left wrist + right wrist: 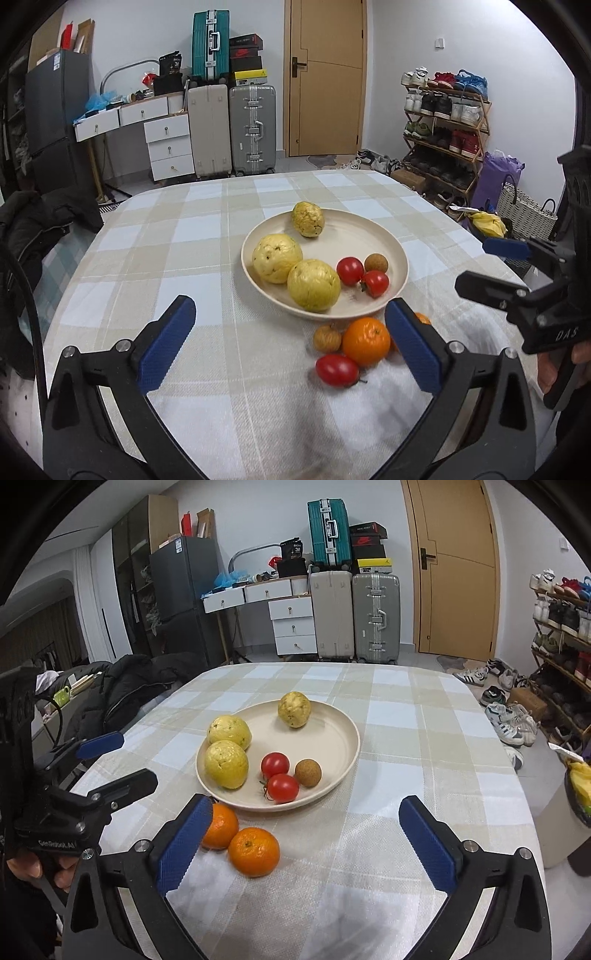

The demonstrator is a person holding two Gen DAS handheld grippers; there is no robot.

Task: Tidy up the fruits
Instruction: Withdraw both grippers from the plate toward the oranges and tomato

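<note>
Fruit sits partly on a cream plate (399, 254) at the middle of the left wrist view and partly on the checked tablecloth (184, 240) just below it. On the plate lie three yellow guavas: one at the far rim (307, 218), one at the left (277, 258), and one at the near edge (314, 290), the last two touching. To their right on the plate are two red tomatoes (350, 270) (376, 283) side by side and a small brown longan (376, 263) just behind them.

Off the plate, close to its near rim, an orange (365, 341) rests on the cloth with a second longan (327, 338) touching its left side and a third tomato (337, 370) just below. A second orange (423, 318) peeks out behind the blue pad at lower right of that view; in the right wrist view the two oranges (254, 851) (221, 825) lie beside each other at lower centre.

The left gripper (291, 343) has its jaws spread wide over bare cloth, gripping nothing; the loose fruit lies just inside its right-hand pad. The right gripper (306, 845) is likewise wide open and empty, one orange partly behind its left-hand pad.

Beyond the table stand suitcases (251, 127), a white drawer desk (166, 144), a wooden door (325, 77) and a shoe rack (447, 122).
</note>
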